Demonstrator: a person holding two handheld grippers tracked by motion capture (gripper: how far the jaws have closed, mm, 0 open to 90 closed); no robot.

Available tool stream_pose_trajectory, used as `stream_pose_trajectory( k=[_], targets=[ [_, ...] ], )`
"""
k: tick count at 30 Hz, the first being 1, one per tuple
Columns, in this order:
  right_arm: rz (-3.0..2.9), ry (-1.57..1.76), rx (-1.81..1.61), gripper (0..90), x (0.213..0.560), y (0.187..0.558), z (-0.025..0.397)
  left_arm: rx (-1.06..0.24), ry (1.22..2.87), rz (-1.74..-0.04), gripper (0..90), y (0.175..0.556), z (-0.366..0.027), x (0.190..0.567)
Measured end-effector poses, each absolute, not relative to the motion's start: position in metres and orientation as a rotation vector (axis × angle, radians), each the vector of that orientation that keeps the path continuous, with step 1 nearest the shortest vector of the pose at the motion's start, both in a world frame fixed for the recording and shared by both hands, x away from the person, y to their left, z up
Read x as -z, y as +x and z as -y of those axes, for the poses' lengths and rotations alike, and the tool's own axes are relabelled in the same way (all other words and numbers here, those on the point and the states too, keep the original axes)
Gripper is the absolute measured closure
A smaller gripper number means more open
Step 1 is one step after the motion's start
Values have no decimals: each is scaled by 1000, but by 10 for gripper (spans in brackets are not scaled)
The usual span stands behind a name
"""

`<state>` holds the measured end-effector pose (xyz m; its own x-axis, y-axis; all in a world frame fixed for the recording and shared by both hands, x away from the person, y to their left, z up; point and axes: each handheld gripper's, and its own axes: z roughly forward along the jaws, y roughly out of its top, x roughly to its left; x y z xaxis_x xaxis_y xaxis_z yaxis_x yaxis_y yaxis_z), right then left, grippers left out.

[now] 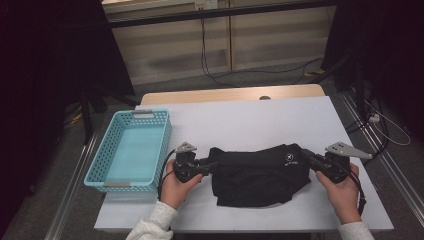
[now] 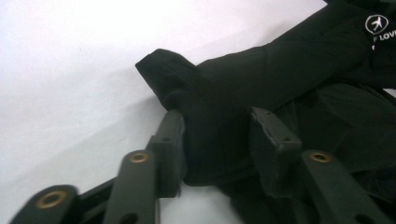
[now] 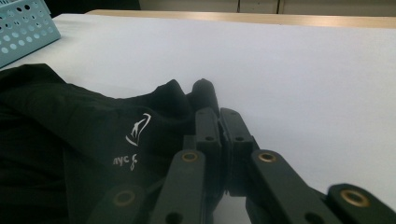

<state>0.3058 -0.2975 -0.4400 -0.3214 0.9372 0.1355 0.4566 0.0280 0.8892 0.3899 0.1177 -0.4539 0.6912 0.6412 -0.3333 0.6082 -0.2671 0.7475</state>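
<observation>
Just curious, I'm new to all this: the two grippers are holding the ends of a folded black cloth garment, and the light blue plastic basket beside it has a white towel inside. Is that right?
Not quite. The light blue plastic basket is empty, as the high view shows. The rest stands: the left gripper and the right gripper each hold an end of the folded black cloth garment.

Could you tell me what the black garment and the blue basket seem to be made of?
Black garment: soft matte fabric, likely knit or jersey; it folds and creases and bears a white printed logo. Blue basket: rigid moulded plastic, judging by its even perforated walls and slight sheen.
</observation>
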Motion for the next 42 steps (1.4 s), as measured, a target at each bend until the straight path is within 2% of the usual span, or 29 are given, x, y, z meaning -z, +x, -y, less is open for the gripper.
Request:
stream_pose_trajectory(
  k=[3,5,6,8,22,28,30,32,33,38,39,41,42],
  targets=[
    [-1816,1404,-1256,873,440,306,297,-31,1959,-966,669,392,-117,456],
    [-1820,1402,-1256,873,440,306,297,-28,1968,-962,689,393,-117,456],
    [-1821,1400,-1260,873,440,305,297,-27,1965,-960,762,394,-118,455],
    [-1820,1400,-1263,873,440,305,297,-17,1962,-962,848,396,-120,454],
    [-1756,1367,-1469,872,425,303,308,-81,1852,-986,867,401,-156,419],
    [-1889,1468,-1347,861,452,312,300,-54,1930,-1036,867,401,-154,435],
    [-1906,1509,-1251,792,461,316,294,-48,1940,-1041,867,401,-152,438],
    [-1910,1509,-1224,788,462,317,294,-49,1953,-1036,867,400,-150,440],
    [-1882,1514,-1207,742,459,316,295,-48,1957,-1036,866,400,-150,440],
    [-1844,1522,-1228,660,449,313,297,-47,1964,-1036,866,400,-149,442],
    [-1870,1545,-1218,596,451,313,292,-42,1964,-1035,866,399,-147,442],
    [-1898,1551,-1204,584,454,314,289,-44,1968,-1033,866,399,-147,442],
    [-1940,1577,-1167,545,462,316,283,-42,1970,-1031,866,399,-147,442]
  ],
)
